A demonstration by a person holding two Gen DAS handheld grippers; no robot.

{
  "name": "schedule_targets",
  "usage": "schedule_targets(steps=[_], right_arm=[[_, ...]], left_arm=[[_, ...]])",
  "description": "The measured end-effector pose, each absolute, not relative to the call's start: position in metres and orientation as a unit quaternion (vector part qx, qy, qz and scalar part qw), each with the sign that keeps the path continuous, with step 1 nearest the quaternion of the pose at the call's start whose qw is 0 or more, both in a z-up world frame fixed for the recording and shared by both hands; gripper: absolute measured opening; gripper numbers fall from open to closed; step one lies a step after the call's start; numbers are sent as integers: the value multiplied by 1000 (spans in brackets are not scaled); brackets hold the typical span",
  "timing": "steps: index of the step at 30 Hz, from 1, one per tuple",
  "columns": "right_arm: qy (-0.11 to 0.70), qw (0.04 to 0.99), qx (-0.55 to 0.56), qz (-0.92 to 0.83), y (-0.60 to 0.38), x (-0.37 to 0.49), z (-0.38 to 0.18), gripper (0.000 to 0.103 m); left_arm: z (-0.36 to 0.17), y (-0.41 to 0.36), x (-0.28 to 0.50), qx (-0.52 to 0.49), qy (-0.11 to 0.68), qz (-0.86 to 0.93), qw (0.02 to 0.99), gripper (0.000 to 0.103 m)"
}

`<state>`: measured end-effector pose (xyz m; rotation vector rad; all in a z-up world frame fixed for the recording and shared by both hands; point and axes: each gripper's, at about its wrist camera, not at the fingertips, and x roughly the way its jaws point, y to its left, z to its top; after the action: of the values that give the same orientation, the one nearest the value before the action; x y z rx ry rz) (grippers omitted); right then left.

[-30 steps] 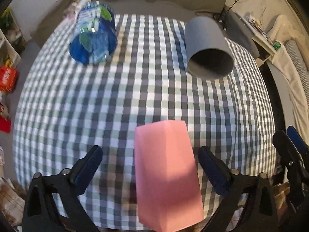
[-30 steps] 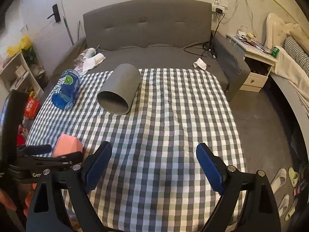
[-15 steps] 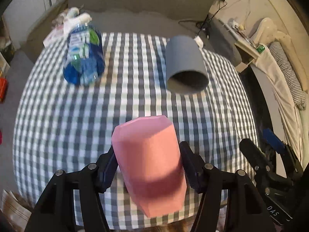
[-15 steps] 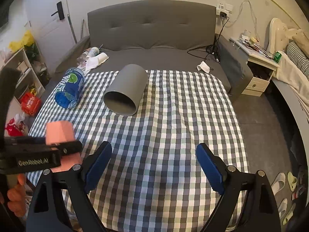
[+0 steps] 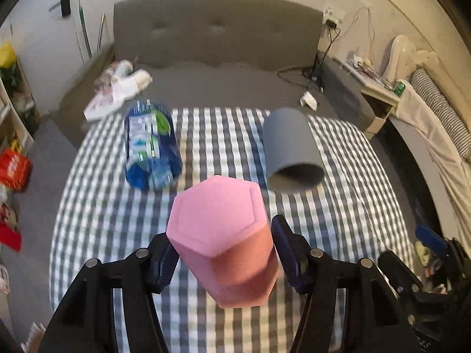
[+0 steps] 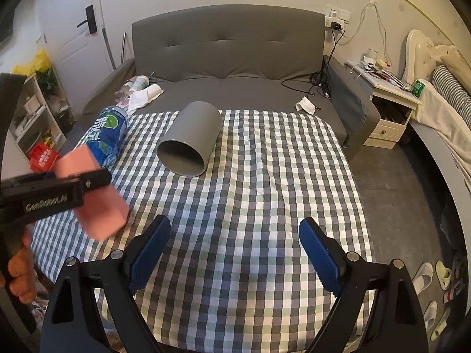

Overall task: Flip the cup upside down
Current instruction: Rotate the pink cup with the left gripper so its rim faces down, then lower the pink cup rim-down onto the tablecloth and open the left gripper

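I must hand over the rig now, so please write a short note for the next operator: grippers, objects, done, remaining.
Left gripper: shut on the pink hexagonal cup, held in the air above the checkered tablecloth, closed base toward the camera.
Right gripper: open, holds nothing, over the cloth.
Grey cup and blue bottle lie on their sides farther back.
Done: pink cup grasped and lifted.
Left: finish turning it, set it mouth down, release.

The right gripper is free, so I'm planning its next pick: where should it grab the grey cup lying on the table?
Grip the grey cup across its round wall near the middle, coming from above. It lies on its side, open mouth toward the right gripper, so the fingers can straddle its width.
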<state>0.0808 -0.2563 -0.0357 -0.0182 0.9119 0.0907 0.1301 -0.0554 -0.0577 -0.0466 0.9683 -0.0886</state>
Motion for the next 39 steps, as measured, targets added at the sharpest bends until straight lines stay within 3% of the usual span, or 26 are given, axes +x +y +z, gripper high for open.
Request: schedule_targets(steps=[4,13,18,24,27,34,36,39], right_arm=[[441,896,-10,43,-257,82,-36,89],[445,894,-10,43,-257,86,-40,89],[447,893,-8,43,-257,88,-41,89],[449,893,-5,42,-258,89,-41,89],[448,893,-5,43,-258,89,-41,89],[447,894,-7,41,-259,87,-40,89],[444,895,-5,43,-259,85,-39,89],[436,899,-3,47,-260,82,-37,89]], left_arm=[[-63,-62,131,-10,441,-56,896,61],[-90,-74,133,-19,464,-96,880,62],[-99,-68,126,-41,469,-100,877,84],[-118,-65,120,-47,488,-102,866,84],[-124,-68,120,-40,491,-112,863,71],[-121,-74,121,-43,488,-112,865,73],[-120,-71,121,-54,490,-113,862,87],[-115,-62,112,-63,481,-108,868,94]])
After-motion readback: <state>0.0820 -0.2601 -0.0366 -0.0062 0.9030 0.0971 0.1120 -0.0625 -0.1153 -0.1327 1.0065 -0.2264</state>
